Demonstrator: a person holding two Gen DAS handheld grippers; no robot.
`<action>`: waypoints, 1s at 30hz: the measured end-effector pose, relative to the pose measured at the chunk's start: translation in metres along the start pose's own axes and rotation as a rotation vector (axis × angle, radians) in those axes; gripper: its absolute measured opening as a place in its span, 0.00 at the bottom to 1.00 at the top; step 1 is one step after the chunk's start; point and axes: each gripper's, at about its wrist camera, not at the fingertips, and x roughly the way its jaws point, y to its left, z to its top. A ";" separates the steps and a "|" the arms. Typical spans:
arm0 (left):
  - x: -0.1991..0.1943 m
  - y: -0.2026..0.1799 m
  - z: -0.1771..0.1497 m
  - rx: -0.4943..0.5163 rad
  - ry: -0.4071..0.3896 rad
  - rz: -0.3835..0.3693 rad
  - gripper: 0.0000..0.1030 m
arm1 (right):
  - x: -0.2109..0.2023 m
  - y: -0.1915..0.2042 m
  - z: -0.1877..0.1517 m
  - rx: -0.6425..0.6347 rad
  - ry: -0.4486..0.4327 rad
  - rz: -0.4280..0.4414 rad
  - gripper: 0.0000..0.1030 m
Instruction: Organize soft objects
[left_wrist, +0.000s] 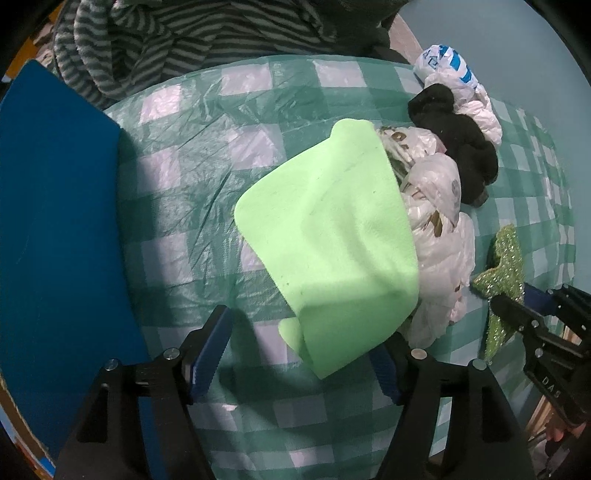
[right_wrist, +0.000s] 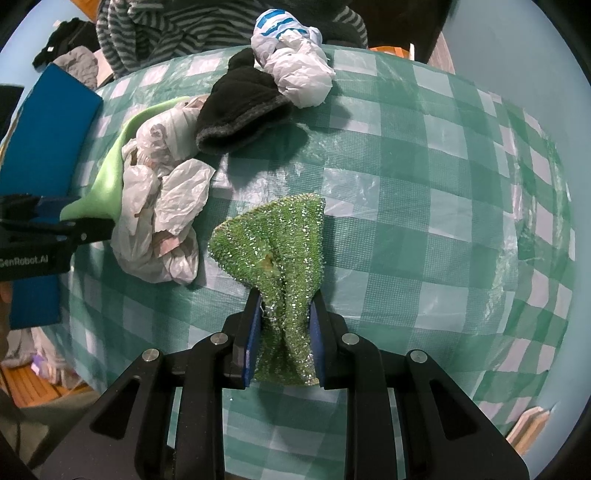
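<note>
A glittery green scouring cloth (right_wrist: 280, 254) is seen pinched between the blue pads of the right gripper (right_wrist: 284, 332), its free end fanned out toward 12 o'clock over the green-and-white checked tablecloth (right_wrist: 424, 184). The left gripper (left_wrist: 303, 354) is held with its fingers spread wide — a corner of the light green cloth (left_wrist: 325, 236) lies between them, resting against the right-hand pad, yet is not clamped. That cloth is draped partly over a crumpled white plastic bag (left_wrist: 443, 236) at its 3 o'clock side. A black knitted item (right_wrist: 240, 110) is found beyond the bag at 12 o'clock, touching a second white bag with blue print (right_wrist: 291, 70). A blue pad (left_wrist: 55, 221) is laid at 9 o'clock of the light green cloth — well apart from it.
</note>
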 end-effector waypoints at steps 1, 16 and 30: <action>0.000 -0.001 0.002 0.000 -0.009 -0.001 0.70 | 0.000 0.001 0.000 0.002 0.000 0.000 0.22; -0.015 -0.014 -0.004 0.049 -0.064 -0.066 0.05 | -0.007 -0.002 -0.004 0.015 -0.024 0.021 0.21; -0.062 0.000 -0.018 0.017 -0.165 -0.065 0.04 | -0.038 0.005 -0.004 0.005 -0.090 0.033 0.20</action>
